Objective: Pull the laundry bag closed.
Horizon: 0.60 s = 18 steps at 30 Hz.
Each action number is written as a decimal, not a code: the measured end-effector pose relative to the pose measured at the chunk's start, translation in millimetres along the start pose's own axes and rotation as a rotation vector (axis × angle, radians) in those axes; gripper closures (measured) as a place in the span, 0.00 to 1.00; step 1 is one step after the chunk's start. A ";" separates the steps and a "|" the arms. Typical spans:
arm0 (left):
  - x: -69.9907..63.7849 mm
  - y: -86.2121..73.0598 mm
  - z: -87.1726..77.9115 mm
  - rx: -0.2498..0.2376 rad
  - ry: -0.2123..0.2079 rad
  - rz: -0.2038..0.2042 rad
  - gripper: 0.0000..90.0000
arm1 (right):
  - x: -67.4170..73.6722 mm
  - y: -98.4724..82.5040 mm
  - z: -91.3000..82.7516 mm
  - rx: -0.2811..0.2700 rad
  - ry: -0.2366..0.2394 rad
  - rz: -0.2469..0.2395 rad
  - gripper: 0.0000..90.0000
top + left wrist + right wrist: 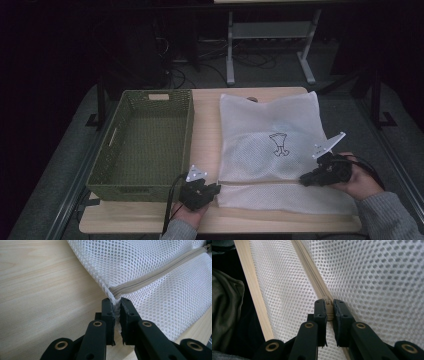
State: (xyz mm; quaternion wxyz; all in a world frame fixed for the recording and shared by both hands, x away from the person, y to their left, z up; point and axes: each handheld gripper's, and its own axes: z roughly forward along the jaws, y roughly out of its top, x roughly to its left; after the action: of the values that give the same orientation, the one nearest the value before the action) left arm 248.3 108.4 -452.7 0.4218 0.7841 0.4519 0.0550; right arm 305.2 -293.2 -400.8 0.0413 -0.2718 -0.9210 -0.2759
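Observation:
A white mesh bag [270,135] with a small black drawing lies flat on the wooden table [205,125]. A beige zipper [260,183] runs across it near the front edge. My left gripper [215,189] is at the bag's left front corner. In the left gripper view its jaws [117,302] are shut on the mesh at the end of the zipper [155,272]. My right gripper [304,179] rests on the bag's right side. In the right gripper view its jaws [329,302] pinch the beige zipper pull [328,308] on the zipper line [308,267].
A green woven basket [190,135] with nothing in it stands on the table's left half, close to the bag. The table's front edge [253,290] runs just beside the bag's lower hem. Metal frame legs [230,55] and cables sit on the floor behind the table.

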 end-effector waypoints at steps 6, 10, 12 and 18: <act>0.0 0.2 0.1 0.004 0.003 0.002 0.92 | -3.4 -7.3 -3.8 -0.004 -0.003 0.008 0.90; -0.2 0.3 0.0 0.005 0.005 0.002 0.92 | -4.6 -11.3 -5.3 -0.009 -0.006 0.014 0.90; -0.3 0.5 -0.1 0.007 0.007 0.003 0.92 | -6.0 -15.4 -7.1 -0.018 -0.005 0.018 0.90; -0.2 1.0 -0.1 0.011 0.007 -0.003 0.92 | -8.7 -21.5 -10.2 -0.024 -0.009 0.029 0.90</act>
State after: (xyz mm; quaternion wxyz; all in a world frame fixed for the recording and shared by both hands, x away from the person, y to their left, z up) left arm 248.9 108.1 -452.0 0.4159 0.7855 0.4550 0.0547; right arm 300.5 -317.8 -404.6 0.0378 -0.2871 -0.9137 -0.2850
